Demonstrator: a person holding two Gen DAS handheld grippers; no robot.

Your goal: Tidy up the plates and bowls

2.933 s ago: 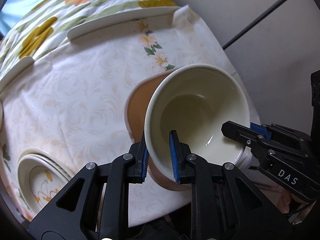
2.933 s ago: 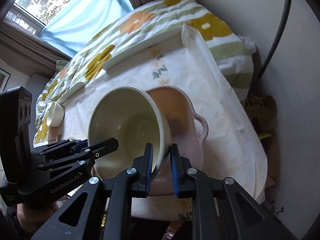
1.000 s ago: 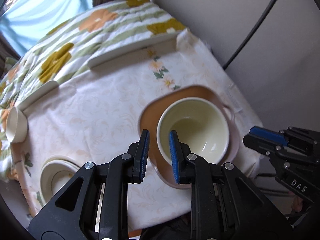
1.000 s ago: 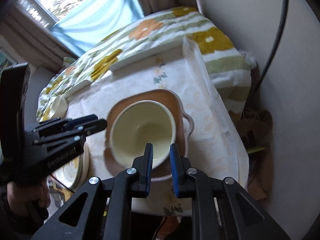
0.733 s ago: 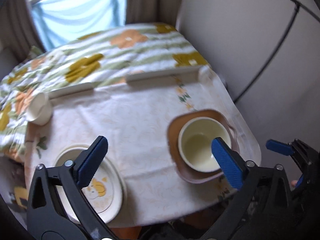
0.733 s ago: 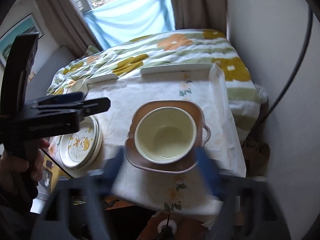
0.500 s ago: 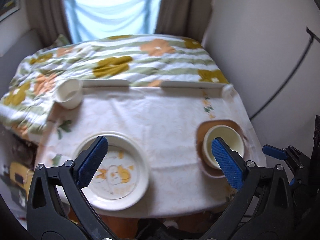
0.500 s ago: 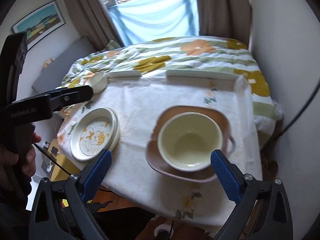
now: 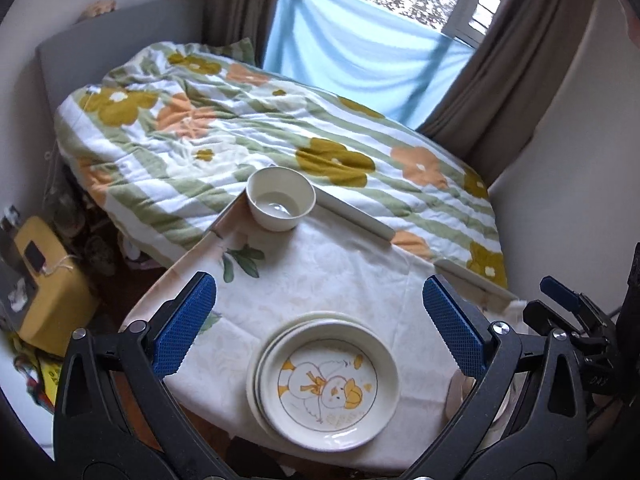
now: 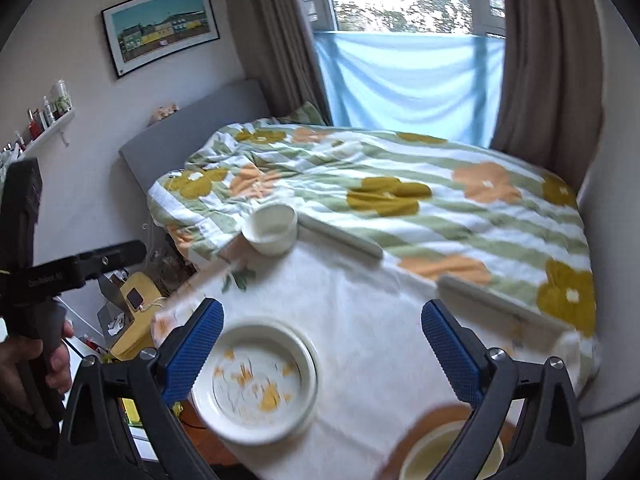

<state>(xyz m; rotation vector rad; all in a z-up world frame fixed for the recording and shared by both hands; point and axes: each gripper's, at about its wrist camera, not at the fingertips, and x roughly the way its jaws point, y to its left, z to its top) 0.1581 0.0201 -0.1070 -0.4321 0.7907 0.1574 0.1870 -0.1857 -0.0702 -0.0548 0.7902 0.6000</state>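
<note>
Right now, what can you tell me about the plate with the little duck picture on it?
The duck plate is round and cream-white, glossy like ceramic, with a raised rim. Its middle shows a yellow and orange duck drawing inside a thin ring. It lies flat and face up on top of a small stack of similar plates, near the front edge of the table's white tablecloth. Nothing rests on it, and neither tool touches it. In the right wrist view it is blurred.

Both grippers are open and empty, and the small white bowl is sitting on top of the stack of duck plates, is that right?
Not quite. The small white bowl stands alone at the table's far corner, apart from the duck plates, as the left wrist view shows. Both grippers are indeed open and empty.
</note>
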